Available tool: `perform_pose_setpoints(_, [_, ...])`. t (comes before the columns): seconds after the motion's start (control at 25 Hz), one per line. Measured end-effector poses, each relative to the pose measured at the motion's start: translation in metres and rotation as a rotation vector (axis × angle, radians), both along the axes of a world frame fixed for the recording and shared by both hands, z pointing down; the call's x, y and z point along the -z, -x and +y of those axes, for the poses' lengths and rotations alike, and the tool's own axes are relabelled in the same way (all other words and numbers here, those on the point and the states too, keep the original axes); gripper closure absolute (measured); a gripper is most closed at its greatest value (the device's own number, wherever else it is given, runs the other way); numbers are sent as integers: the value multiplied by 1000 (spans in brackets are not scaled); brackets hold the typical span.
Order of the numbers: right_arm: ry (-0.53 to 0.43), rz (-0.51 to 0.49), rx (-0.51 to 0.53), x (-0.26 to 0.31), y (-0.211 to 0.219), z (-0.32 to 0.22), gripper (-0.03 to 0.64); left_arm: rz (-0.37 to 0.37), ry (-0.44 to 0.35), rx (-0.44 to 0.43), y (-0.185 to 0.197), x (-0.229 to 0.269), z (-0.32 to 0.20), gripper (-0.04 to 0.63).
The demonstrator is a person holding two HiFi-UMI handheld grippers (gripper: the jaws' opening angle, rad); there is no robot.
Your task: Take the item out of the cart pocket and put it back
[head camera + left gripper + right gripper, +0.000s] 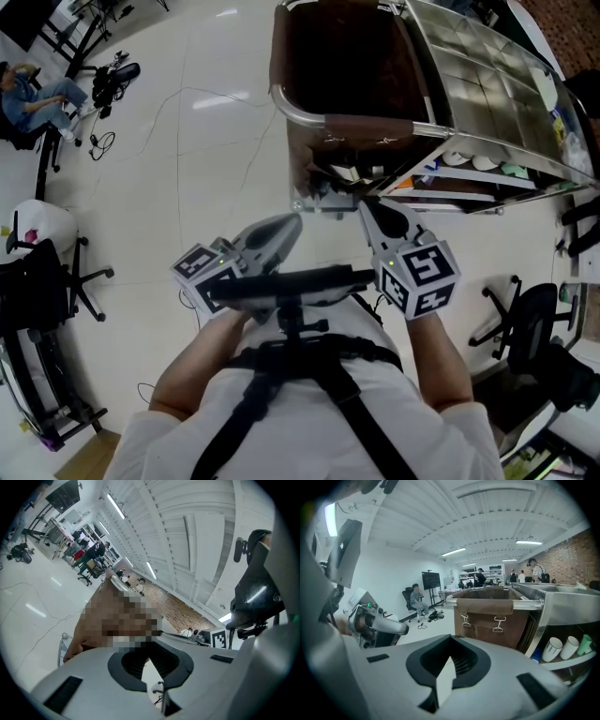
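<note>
While the grey left gripper (295, 221) and right gripper (364, 204) hover closed and empty beside the steel cart (487, 58), its brown fabric pocket (342, 66) hangs over the glossy white office floor (187, 141), contents hidden.

On glossy white floor (187, 169): steel cart (487, 75) with brown bag (366, 125) hung at its end and white cups (473, 161) on its lower shelf (497, 180), black chairs (56, 281) at both sides, loose cable (101, 142) far left.
</note>
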State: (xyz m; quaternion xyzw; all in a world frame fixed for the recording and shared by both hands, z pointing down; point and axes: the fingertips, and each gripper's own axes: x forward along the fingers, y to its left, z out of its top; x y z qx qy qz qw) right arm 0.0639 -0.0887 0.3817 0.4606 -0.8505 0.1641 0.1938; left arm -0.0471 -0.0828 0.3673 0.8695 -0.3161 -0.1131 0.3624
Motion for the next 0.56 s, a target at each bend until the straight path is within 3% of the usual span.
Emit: perform_pose_setpoints(0.56, [8, 8, -37, -3, 18, 3, 617, 5, 4, -56, 15, -2, -3, 601])
